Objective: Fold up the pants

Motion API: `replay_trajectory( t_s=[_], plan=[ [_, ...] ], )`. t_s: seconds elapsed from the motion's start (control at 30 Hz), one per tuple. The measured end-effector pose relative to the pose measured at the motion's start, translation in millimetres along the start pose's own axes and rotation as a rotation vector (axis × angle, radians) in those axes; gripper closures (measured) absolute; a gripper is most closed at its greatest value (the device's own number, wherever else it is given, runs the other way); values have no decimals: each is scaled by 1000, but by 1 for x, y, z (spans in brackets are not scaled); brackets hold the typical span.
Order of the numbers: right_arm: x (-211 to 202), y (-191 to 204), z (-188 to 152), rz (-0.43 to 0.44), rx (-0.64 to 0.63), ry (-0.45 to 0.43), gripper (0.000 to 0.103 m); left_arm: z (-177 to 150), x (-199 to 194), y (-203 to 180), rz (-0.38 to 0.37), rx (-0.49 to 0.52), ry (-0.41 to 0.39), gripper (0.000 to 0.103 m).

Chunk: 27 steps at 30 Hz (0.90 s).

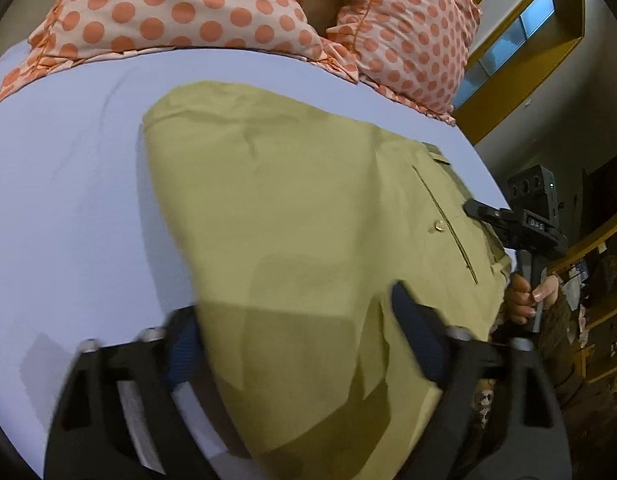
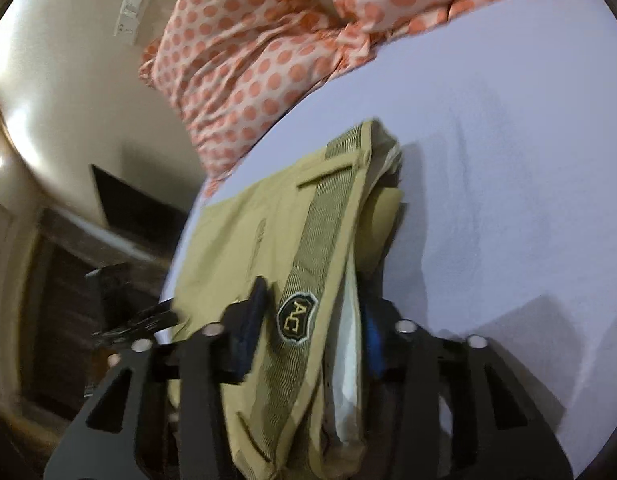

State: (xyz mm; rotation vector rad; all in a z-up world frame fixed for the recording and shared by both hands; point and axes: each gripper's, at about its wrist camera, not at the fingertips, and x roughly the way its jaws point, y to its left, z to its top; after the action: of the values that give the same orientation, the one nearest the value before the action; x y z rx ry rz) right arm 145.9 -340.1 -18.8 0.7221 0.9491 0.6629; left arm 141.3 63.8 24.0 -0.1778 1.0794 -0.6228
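Below the dotted pillows (image 1: 188, 12), khaki pants (image 1: 288, 208) lie on the lilac sheet (image 1: 60, 184). Left gripper (image 1: 296, 320) clamps their near edge. Right gripper (image 2: 312, 320) clamps the waistband (image 2: 320, 240).

Pants (image 1: 292, 208) lower end cut off; cloth hides left hand-held gripper (image 1: 300, 344) fingertips.

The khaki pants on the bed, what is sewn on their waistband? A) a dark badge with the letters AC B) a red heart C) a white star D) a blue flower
A: in the right wrist view, a dark shield-shaped badge reading AC sits on the striped inner waistband of the khaki fabric pants, just ahead of the right gripper.
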Motion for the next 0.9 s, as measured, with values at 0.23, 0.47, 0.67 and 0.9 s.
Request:
replay_trajectory(
  t_s=[0.23, 0.47, 0.67, 0.9],
  plan=[
    [-2, 17, 7, 111, -23, -25, 87, 12, -3, 5, 76, -20, -34, 90],
    [1, 57, 78, 40, -161, -132, 89, 80, -3, -14, 256, 81, -200, 92],
    [20, 22, 102, -372, -102, -157, 76, 117, 25, 18, 552, -20, -212, 70],
    [-41, 76, 8, -577, -239, -395, 1, 33, -51, -18, 689, 0, -348, 2]
  ],
)
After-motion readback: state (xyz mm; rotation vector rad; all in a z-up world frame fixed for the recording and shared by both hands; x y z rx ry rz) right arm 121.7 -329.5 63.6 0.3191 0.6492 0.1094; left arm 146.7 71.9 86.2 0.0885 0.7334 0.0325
